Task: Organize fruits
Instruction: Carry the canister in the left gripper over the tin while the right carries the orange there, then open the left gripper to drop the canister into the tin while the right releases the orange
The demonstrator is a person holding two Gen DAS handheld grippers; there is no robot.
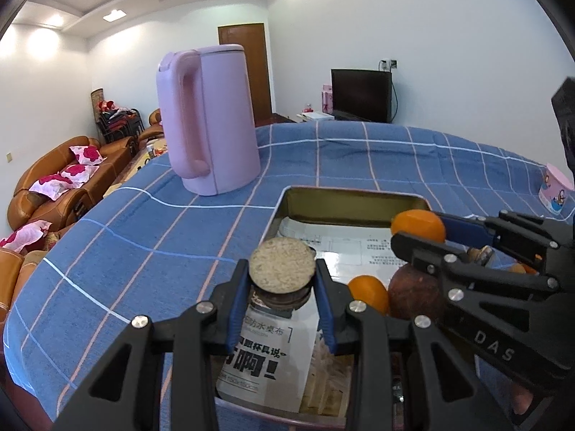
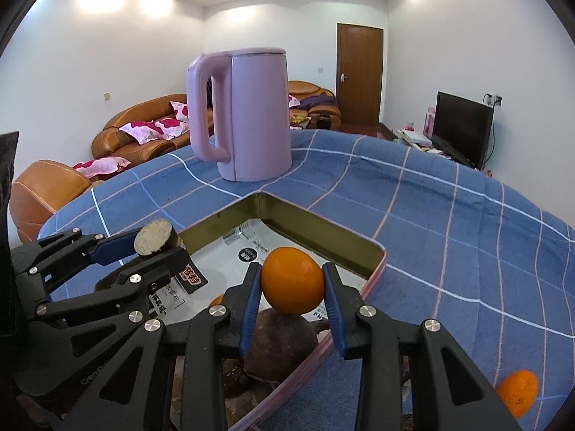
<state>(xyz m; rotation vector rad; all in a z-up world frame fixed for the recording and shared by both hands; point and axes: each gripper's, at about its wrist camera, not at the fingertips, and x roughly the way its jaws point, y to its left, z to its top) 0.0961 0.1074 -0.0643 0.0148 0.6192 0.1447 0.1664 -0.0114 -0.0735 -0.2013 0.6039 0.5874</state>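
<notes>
A round, flat-topped brown object with a pale speckled face (image 1: 282, 268) is gripped between the blue-padded fingers of the left gripper (image 1: 282, 280), the jaws closed to its width; what kind of thing it is cannot be told. It is held above the near-left part of a shallow rectangular metal tray with a gold inner wall and pink outer rim (image 1: 354, 201). A smooth orange citrus fruit (image 2: 291, 280) is clamped between the pads of the right gripper (image 2: 291, 283), the jaws parted only as far as the fruit is wide, and it is held over the same tray.

Within the tray a white printed paper sheet with black Chinese characters (image 1: 266, 355) is laid across the floor. On it, under the right gripper, a rough round dark-brown fruit (image 2: 280, 341) is seen, with a second small orange fruit (image 1: 368, 292) just beside it – the two appear to touch in the left wrist view. Pale flaky pieces lie at the tray's near edge, too unclear to name.

The tray rests on a blue checked tablecloth (image 2: 449, 222). Another orange fruit (image 2: 517, 397) lies on the cloth outside the tray, to its right. A tall lilac plastic kettle with a loop handle (image 2: 248, 115) stands upright beyond the tray – well apart from it
</notes>
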